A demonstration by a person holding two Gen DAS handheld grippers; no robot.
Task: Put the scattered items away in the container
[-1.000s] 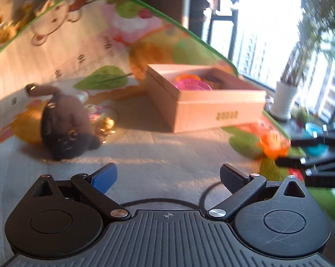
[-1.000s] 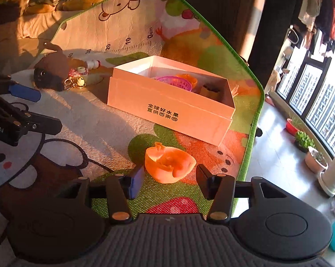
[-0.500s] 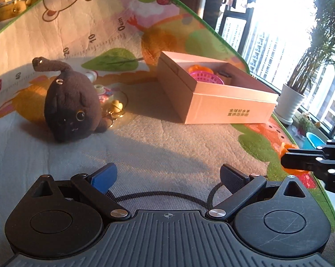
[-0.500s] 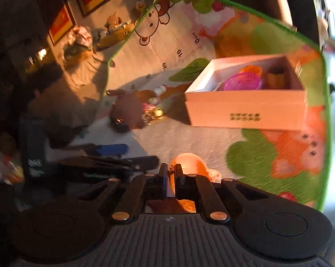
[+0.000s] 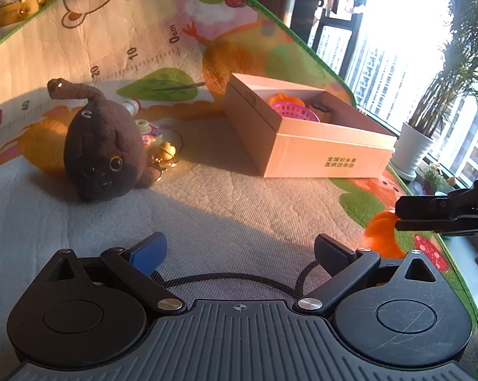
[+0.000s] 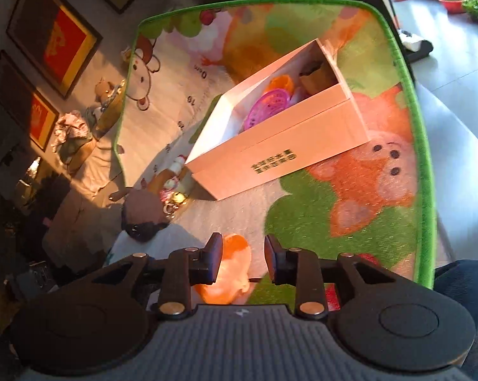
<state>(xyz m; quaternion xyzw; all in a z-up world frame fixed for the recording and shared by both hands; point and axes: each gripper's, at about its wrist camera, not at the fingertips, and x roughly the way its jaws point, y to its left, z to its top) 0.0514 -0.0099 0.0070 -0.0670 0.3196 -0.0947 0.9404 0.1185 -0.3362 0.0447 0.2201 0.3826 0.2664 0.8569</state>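
A pale cardboard box (image 5: 321,155) stands on the play mat (image 5: 207,209) and holds a pink basket (image 5: 294,111) and orange toys. A brown plush toy (image 5: 104,149) lies left of it beside small trinkets (image 5: 162,154). My left gripper (image 5: 237,247) is open and empty above the mat. My right gripper (image 6: 242,262) is open; an orange toy (image 6: 234,273) sits by its left finger, partly hidden behind it, and I cannot tell if they touch. The box (image 6: 280,155) lies ahead in the right wrist view. In the left wrist view the right gripper (image 5: 397,214) sits by the orange toy (image 5: 380,233).
The mat's green edge (image 6: 424,165) borders bare floor on the right. A white plant pot (image 5: 410,152) stands by the window. Framed pictures (image 6: 53,38) hang on the left wall, with clutter (image 6: 77,133) below them.
My right gripper's fingers, shut on the orange toy half a second ago, have spread open and the view has tilted and risen. My left gripper has turned slightly right, staying open.
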